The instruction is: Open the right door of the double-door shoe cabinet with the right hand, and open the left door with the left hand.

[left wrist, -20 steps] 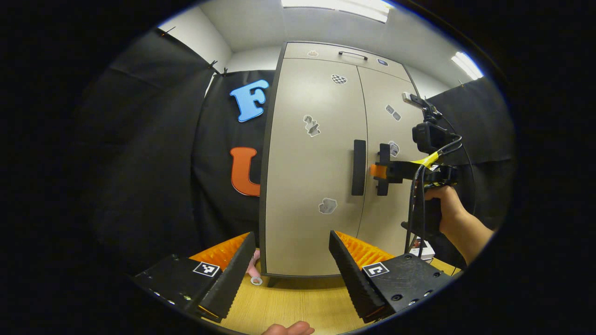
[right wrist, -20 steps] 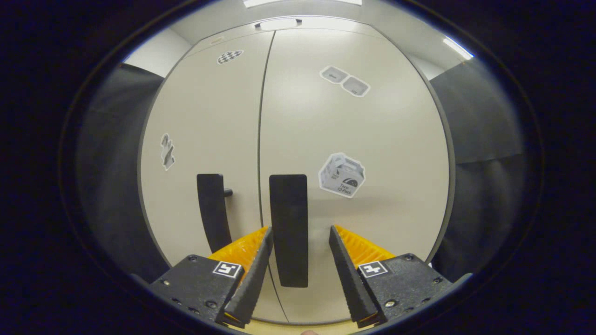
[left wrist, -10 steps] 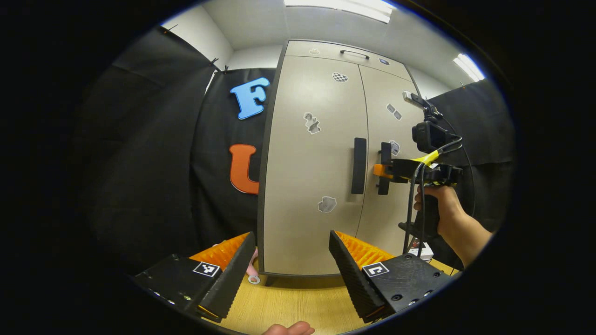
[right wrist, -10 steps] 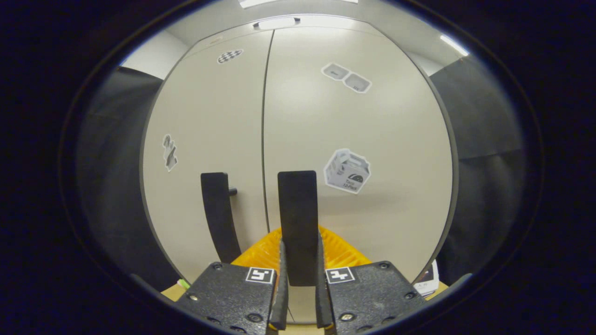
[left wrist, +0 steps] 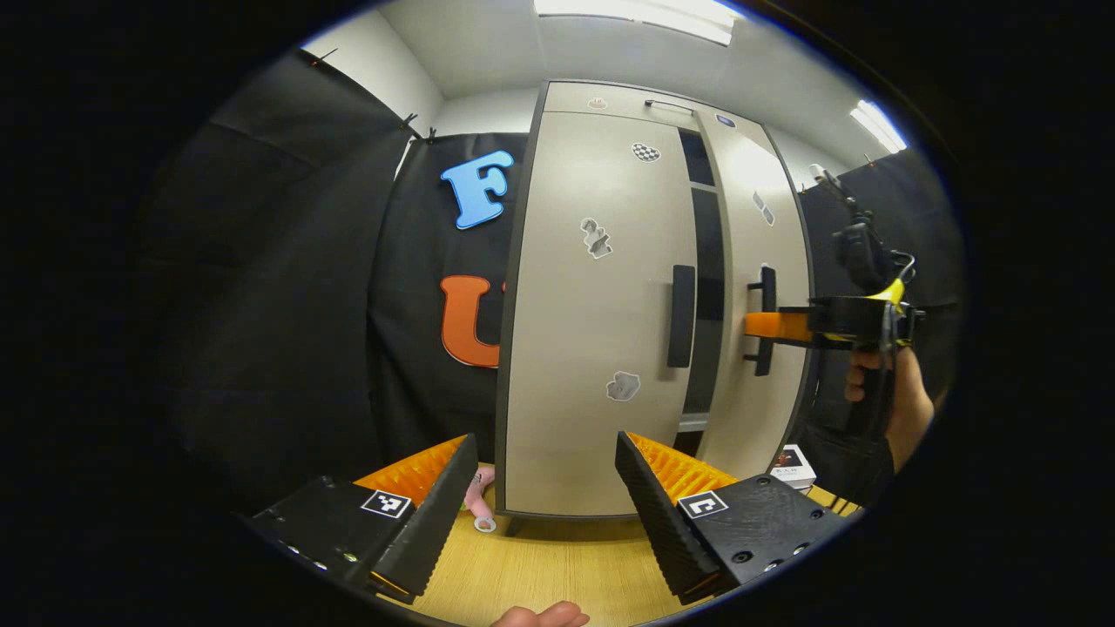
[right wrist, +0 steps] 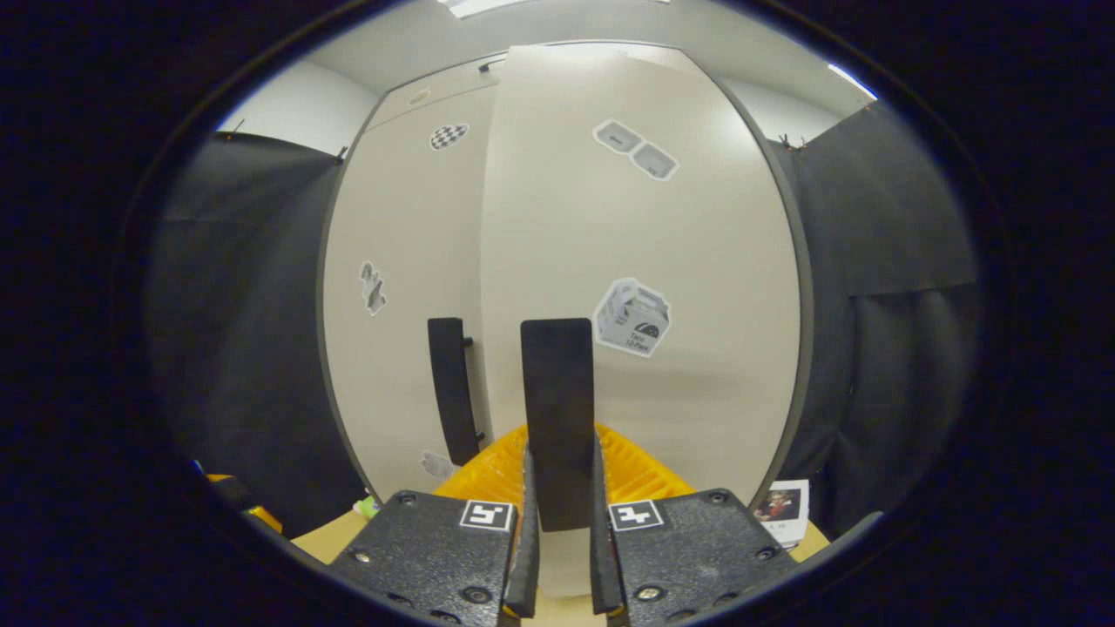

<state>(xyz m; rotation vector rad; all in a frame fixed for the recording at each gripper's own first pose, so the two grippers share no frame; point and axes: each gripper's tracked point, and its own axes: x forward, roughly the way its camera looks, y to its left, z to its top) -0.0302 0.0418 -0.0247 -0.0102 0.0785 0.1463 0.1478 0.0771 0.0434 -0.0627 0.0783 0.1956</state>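
Shoe cabinet (left wrist: 592, 331) stands upright on wooden table (left wrist: 557, 566), w/ black booth cloth behind. Right door (right wrist: 640, 287) swung partly out; dark gap (left wrist: 706, 287) btwn it & left door (left wrist: 592, 261), which sits flush. Stickers on both doors; print too small to read, not read off. A small printed card (right wrist: 784, 509) near cabinet's right foot, text illegible.

Right door handle (right wrist: 557, 418) is a black vertical bar, clamped btwn both fingers of right gripper (right wrist: 562, 557), pads pressing each side. In left gripper view same gripper (left wrist: 784, 326) reaches in sideways onto that handle, a hand (left wrist: 888, 401) holding its grip.

Left door handle (left wrist: 682, 315) untouched, well apart from left gripper (left wrist: 544, 505), whose fingers are spread wide, nothing btwn them, low over table in front of cabinet.
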